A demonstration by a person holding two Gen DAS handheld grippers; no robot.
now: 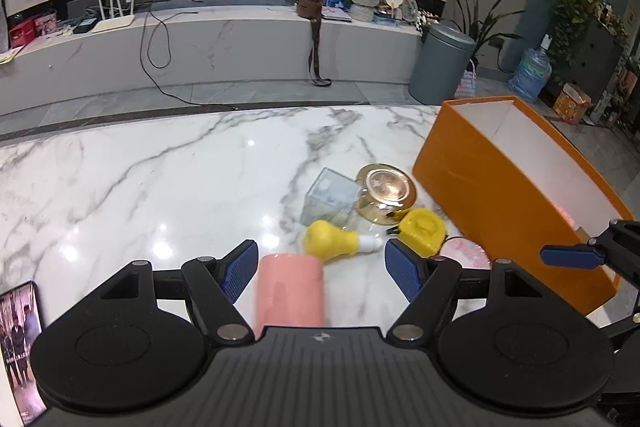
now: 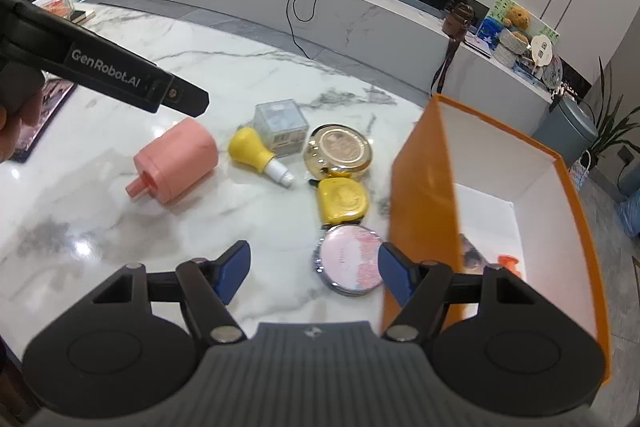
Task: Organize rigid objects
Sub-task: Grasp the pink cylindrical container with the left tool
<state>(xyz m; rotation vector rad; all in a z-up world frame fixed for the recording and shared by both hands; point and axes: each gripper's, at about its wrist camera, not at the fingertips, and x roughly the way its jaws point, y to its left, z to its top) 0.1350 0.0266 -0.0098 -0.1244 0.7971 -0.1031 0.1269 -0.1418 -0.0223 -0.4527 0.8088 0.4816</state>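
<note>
Pink cylinder: we see it dead ahead between our left hand-held gripper, axis forward.
Both hand-held grippers: released.

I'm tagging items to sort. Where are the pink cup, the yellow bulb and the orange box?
pink cup [image 2: 182, 159], right wrist view, on its side wall.
yellow bulb [image 2: 248, 147], right wrist view, on its round head.
orange box [image 2: 424, 195], right wrist view, on its near outer wall.

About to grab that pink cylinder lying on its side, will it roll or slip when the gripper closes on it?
The pink cylinder lies on its curved side on glossy marble, so it could roll if nudged. It looks like rigid, smooth plastic, possibly slippery. Its end nub may limit rolling.
</note>
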